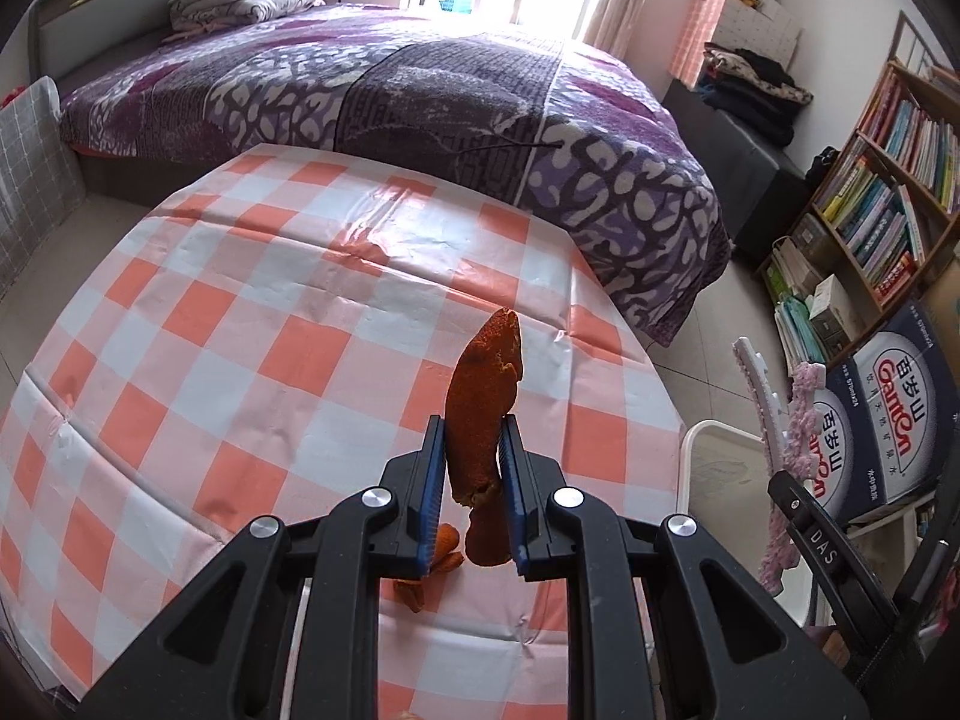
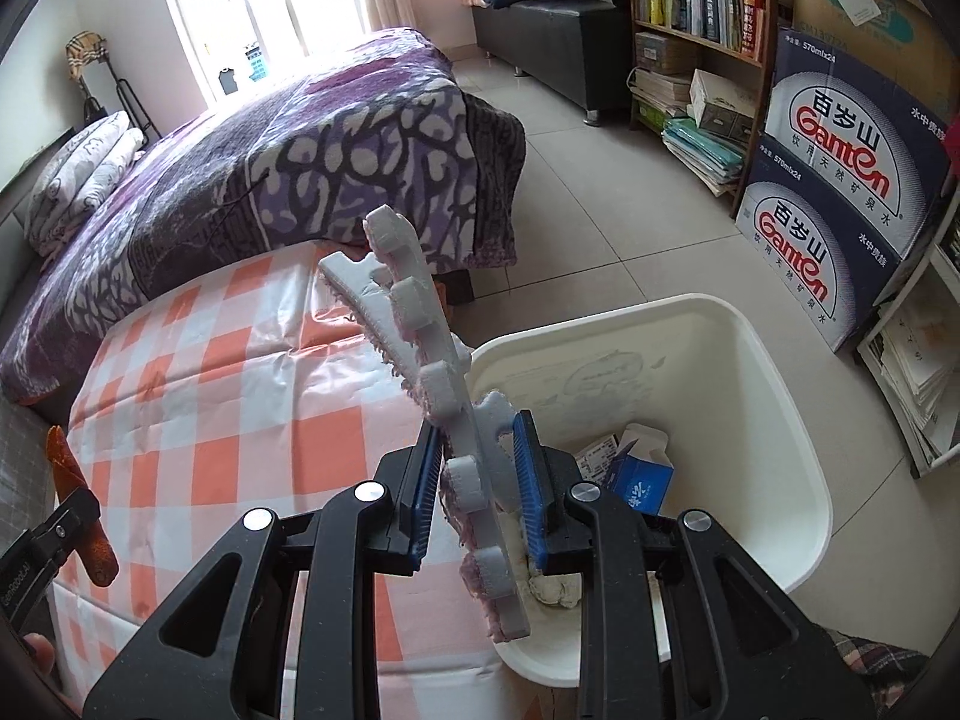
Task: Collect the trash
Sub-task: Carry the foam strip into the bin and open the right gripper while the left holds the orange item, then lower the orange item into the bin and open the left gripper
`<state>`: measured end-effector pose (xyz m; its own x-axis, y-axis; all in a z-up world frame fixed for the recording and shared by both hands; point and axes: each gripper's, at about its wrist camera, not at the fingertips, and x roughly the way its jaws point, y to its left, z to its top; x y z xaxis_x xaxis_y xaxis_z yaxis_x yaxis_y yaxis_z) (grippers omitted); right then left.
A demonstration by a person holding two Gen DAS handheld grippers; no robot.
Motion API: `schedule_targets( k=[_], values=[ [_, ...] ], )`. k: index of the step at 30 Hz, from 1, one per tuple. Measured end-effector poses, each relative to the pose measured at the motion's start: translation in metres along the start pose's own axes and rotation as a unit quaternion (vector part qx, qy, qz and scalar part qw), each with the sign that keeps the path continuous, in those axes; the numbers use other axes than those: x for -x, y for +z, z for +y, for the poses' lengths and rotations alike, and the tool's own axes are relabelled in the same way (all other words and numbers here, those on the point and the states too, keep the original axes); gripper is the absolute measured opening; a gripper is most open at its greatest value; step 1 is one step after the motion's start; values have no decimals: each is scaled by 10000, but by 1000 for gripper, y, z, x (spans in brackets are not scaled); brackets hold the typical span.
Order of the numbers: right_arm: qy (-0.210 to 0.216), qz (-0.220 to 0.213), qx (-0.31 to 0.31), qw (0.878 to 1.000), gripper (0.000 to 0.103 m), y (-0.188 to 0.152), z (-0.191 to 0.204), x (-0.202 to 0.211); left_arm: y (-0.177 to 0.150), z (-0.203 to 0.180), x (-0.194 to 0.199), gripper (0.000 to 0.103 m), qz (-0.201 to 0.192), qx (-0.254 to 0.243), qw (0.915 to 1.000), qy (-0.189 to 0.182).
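My left gripper [image 1: 474, 444] is shut on a long strip of orange peel [image 1: 483, 402] and holds it upright above the checked table [image 1: 240, 312]. More orange peel bits [image 1: 429, 570] lie on the table under its jaws. My right gripper [image 2: 477, 456] is shut on a white and pink foam puzzle-mat strip [image 2: 438, 372], held at the near left rim of the white trash bin [image 2: 774, 372]. The foam strip [image 1: 774, 420] and the bin [image 1: 714, 468] also show at the right of the left wrist view. The left gripper with its peel [image 2: 78, 510] shows at the left edge of the right wrist view.
The bin holds a blue carton [image 2: 639, 474] and crumpled paper [image 2: 555, 588]. A bed with a purple blanket [image 1: 420, 90] stands beyond the table. A bookshelf [image 1: 882, 192] and stacked Ganten water boxes [image 2: 840, 180] stand at the right on the tiled floor [image 2: 600, 210].
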<state>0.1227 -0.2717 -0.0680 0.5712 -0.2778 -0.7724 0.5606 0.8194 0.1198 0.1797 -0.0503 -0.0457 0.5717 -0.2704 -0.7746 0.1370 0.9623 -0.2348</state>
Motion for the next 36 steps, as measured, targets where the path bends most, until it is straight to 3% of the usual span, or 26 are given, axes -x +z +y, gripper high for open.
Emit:
schedule_targets(
  k=[14, 20, 24, 36],
  values=[
    [-654, 95, -990, 9929, 26, 16, -82, 0, -12, -58, 4, 18, 30, -471, 9984, -299],
    [-855, 41, -1244, 9885, 55, 16, -111, 10, -20, -88, 4, 18, 115, -660, 9965, -496],
    [-957, -81, -1418, 9852, 66, 17, -129, 19, -27, -109, 3, 18, 155, -864, 9945, -574],
    [-1015, -186, -2123, 9718, 72, 18, -179, 37, -56, -163, -1, 18, 405, -1355, 9860, -882]
  ],
)
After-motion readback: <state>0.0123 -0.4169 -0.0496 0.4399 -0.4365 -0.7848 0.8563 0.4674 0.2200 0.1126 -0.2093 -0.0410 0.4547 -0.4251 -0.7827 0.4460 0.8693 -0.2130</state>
